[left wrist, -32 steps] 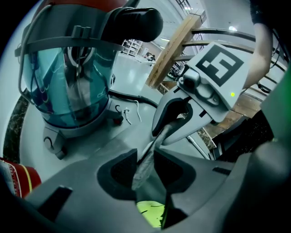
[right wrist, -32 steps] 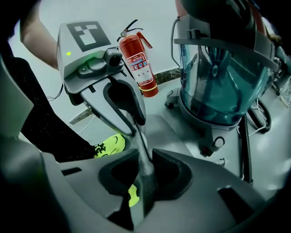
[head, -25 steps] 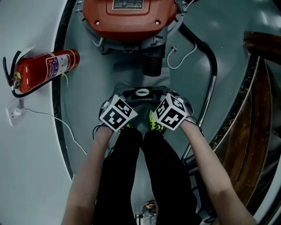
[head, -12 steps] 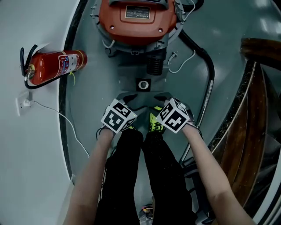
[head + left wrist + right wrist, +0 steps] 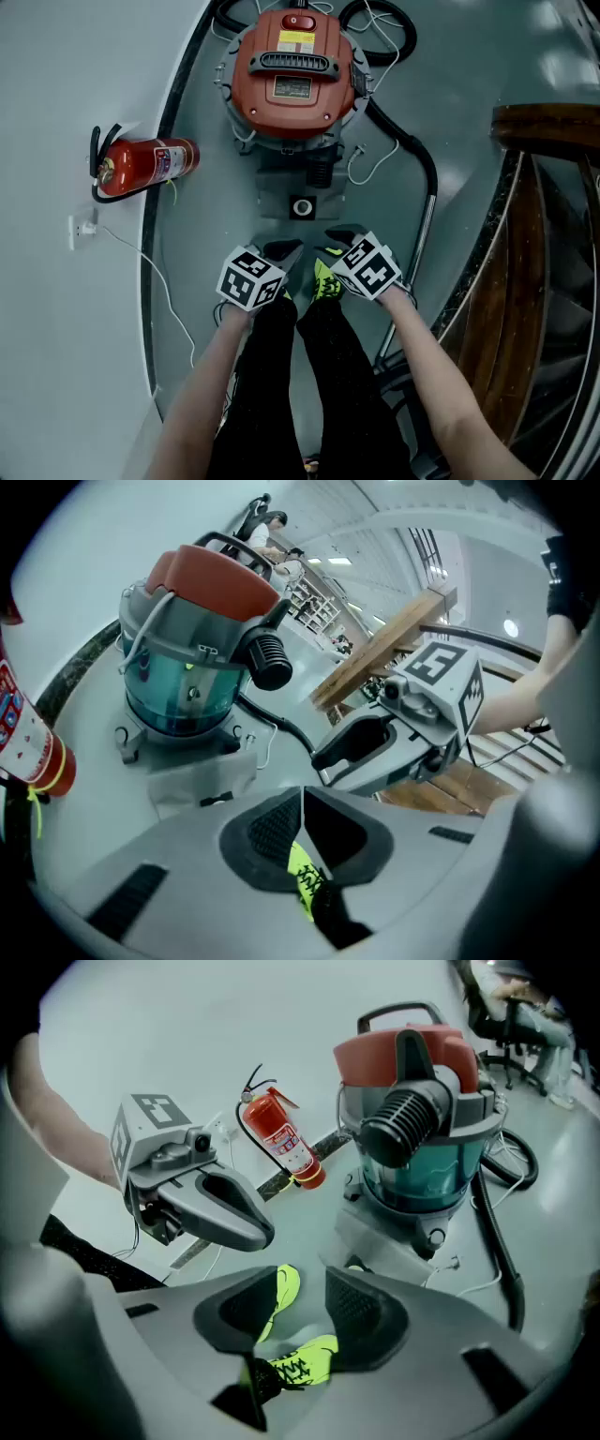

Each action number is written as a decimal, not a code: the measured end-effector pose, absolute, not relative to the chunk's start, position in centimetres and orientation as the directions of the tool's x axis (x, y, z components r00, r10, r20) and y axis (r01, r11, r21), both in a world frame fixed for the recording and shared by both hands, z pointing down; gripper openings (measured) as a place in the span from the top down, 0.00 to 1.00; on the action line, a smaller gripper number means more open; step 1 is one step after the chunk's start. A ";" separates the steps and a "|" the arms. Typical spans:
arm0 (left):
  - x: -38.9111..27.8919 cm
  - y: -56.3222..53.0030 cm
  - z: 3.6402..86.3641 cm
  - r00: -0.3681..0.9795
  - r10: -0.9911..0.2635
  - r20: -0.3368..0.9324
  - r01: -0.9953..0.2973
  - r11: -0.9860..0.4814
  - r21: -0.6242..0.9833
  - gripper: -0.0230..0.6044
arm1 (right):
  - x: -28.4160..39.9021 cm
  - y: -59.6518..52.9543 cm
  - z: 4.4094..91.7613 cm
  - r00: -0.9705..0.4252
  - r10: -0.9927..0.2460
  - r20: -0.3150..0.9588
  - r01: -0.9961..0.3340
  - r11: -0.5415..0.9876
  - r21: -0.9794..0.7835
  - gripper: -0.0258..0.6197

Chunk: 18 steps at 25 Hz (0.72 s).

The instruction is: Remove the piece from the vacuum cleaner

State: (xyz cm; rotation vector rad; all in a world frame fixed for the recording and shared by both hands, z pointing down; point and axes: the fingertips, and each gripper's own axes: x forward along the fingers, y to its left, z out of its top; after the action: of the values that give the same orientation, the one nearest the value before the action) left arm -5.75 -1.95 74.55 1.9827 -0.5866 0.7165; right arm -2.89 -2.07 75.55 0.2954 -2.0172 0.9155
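Note:
The vacuum cleaner (image 5: 291, 75) with its red lid and teal drum stands on the floor ahead; its ribbed black port (image 5: 403, 1119) faces me. A flat grey piece (image 5: 298, 202) with a black-and-white ring lies on the floor in front of it. Both grippers hover over the person's neon shoes (image 5: 323, 281), short of that piece. My left gripper (image 5: 302, 794) (image 5: 281, 251) is closing, its pads meeting with nothing between them. My right gripper (image 5: 305, 1283) (image 5: 339, 236) is also closing, but a gap still shows between its pads and only the shoes show through it.
A red fire extinguisher (image 5: 145, 167) lies at the left by the wall. A white cable runs from a wall socket (image 5: 80, 230). A black hose with a metal wand (image 5: 427, 216) curves down the right. Wooden stairs (image 5: 534, 281) close off the right side.
The head view has pulled back, so the whole vacuum shows. Both grippers have drawn away from the ringed grey piece toward the feet. The left jaws have come together.

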 end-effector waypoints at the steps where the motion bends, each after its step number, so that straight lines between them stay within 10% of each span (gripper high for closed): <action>1: -5.6 -1.6 74.0 0.723 -0.112 0.681 -0.647 -0.454 0.612 0.94 | -2.8 -2.1 74.9 -0.592 0.125 0.796 -0.517 0.699 -0.494 0.70; 18: -9.4 1.4 64.0 0.677 -0.025 0.736 -0.678 -0.411 0.609 0.95 | 1.2 -1.4 63.8 -0.620 0.097 0.778 -0.623 0.541 -0.565 0.92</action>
State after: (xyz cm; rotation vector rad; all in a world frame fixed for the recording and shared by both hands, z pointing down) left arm -9.36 1.37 64.05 1.8731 -0.5527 0.8042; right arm 1.19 -1.38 63.75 0.4259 -1.9727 1.1334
